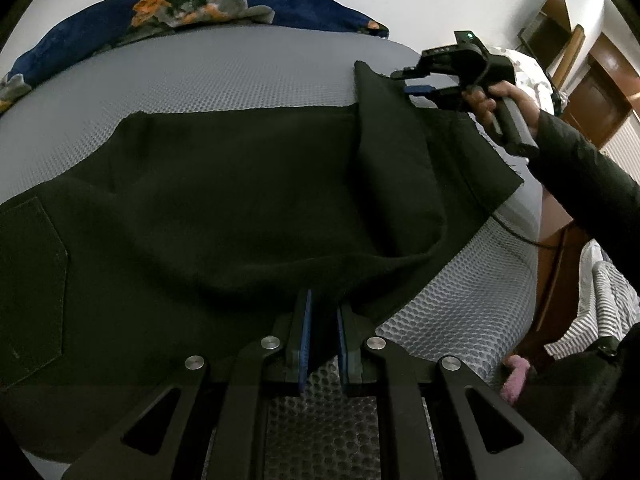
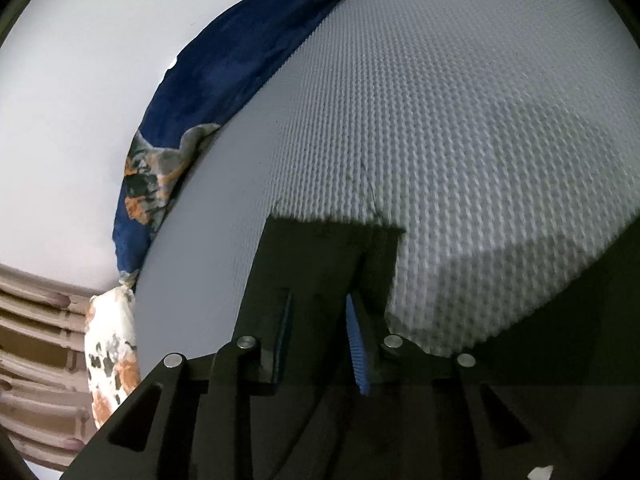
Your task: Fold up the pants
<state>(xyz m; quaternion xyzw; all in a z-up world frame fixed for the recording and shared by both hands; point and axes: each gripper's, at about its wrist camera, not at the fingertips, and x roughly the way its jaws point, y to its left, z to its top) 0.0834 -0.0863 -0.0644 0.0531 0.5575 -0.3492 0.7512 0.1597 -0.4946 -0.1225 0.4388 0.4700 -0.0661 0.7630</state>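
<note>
Item: pants (image 1: 224, 200), black, lying across my grey mesh mattress (image 1: 248, 72), back pocket (image 1: 32, 280) at the left, leg ends lifted at the right. Fabric looks soft, limp and of middling weight; I judge it will sag between holds, so hems and outer edges are the places to pinch.

Left gripper (image 1: 322, 320): clamped on the near edge of the cloth.

Right gripper (image 2: 320, 320): clenched on the hem corner (image 2: 332, 240), raised above the mattress; my right hand (image 1: 496, 104) holds its handle.

Beyond: blue patterned quilt (image 1: 192, 4) along the far edge, by the wall.
</note>
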